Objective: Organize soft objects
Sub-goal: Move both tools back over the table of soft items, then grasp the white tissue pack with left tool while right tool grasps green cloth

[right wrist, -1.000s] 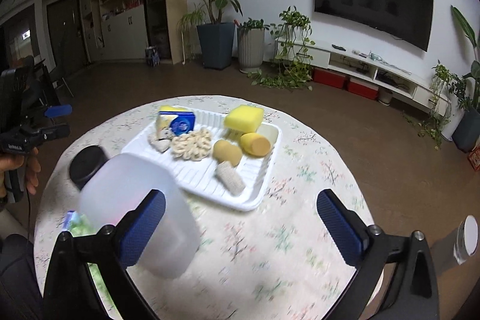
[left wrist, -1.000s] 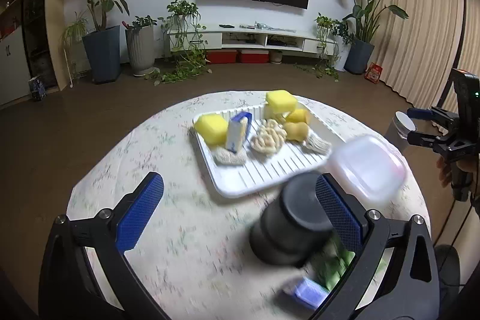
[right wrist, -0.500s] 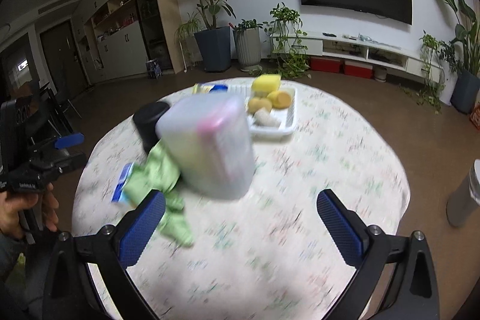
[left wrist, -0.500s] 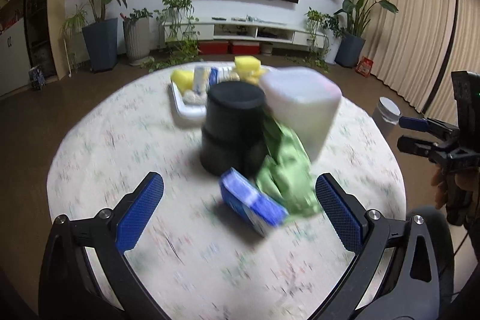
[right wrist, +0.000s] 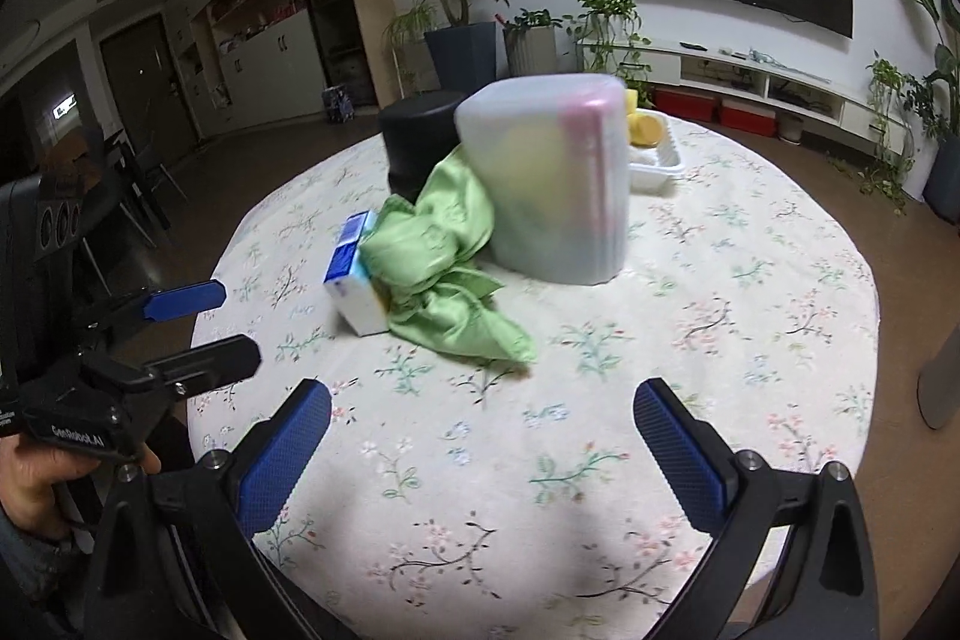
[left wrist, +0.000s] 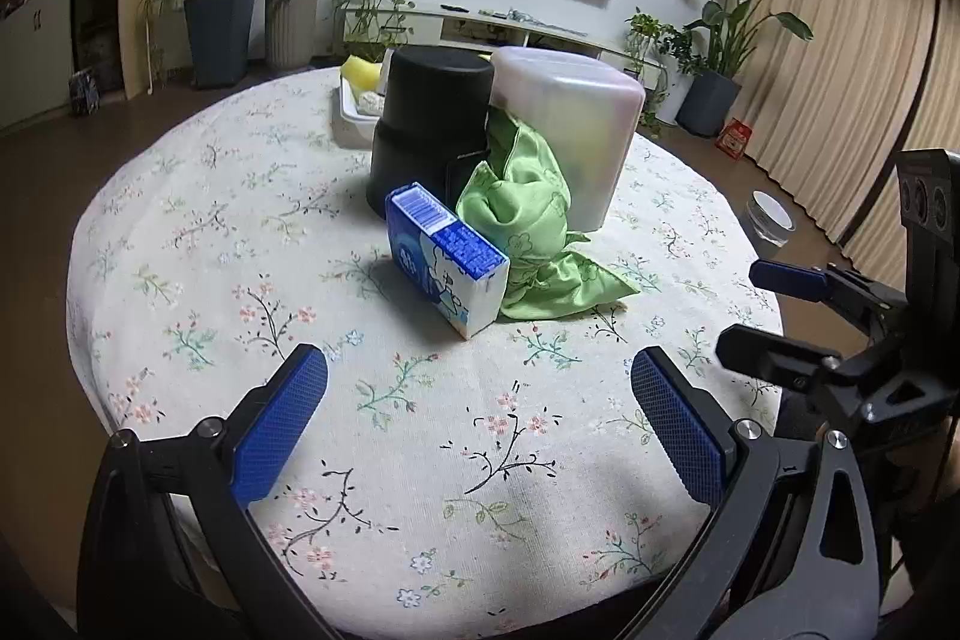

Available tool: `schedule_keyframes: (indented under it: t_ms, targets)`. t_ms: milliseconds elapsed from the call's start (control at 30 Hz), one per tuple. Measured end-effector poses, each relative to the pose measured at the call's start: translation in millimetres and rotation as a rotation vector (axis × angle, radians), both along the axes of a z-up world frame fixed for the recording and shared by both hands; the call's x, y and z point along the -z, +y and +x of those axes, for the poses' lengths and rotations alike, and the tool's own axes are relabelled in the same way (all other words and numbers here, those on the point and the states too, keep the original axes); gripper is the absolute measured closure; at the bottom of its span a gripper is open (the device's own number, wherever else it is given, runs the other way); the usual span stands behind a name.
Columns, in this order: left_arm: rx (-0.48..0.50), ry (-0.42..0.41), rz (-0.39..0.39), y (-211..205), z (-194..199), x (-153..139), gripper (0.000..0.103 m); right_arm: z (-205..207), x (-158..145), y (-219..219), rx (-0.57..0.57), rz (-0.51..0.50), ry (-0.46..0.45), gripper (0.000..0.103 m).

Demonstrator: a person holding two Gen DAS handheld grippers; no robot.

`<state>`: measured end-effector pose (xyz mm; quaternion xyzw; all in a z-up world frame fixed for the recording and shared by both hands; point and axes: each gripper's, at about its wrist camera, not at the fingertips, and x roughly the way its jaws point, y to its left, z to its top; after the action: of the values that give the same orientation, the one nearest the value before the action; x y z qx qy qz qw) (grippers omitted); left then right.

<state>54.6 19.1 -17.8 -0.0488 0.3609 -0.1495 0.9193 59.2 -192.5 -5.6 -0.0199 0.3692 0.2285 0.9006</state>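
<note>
Left gripper [left wrist: 479,421] and right gripper [right wrist: 481,445]: both spread wide, holding nothing, above the floral tablecloth [left wrist: 240,244]. Crumpled green satin cloth [left wrist: 528,226] lies mid-table, touching the blue-and-white tissue pack [left wrist: 447,259] and translucent plastic container [left wrist: 570,130].

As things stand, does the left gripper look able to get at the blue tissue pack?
Probably yes. The left gripper is open, and only bare tablecloth lies between it and the tissue pack, which stands nearest; the green cloth crowds only its far side.
</note>
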Motion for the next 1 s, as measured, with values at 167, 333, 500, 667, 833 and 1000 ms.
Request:
schedule_keyframes:
  t_ms: [167, 333, 500, 667, 833, 1000]
  targets:
    - [-0.015, -0.005, -0.006, -2.5, 7.5, 1.2, 0.000, 13.7, 3.9, 14.6, 0.006, -0.044, -0.014, 0.000]
    - [-0.045, -0.015, 0.015, -2.0, 21.2, 2.3, 0.000, 41.4, 14.1, 23.7, 0.012, -0.053, 0.006, 0.000]
    - [-0.037, -0.001, 0.033, -3.3, 38.4, 4.4, 0.000, 62.4, 28.3, 31.3, -0.002, -0.073, 0.042, 0.000]
    - [-0.073, 0.035, 0.035, -3.9, 65.8, 7.0, 0.000, 73.4, 40.5, 35.0, -0.012, -0.111, 0.067, 0.000]
    - [-0.107, 0.088, 0.054, -7.1, 85.6, 14.2, 0.000, 79.3, 45.1, 36.4, -0.025, -0.124, 0.065, 0.000]
    - [-0.156, 0.139, 0.043, 0.5, 86.1, 27.4, 0.000, 87.2, 43.9, 42.9, -0.037, -0.122, 0.061, 0.000]
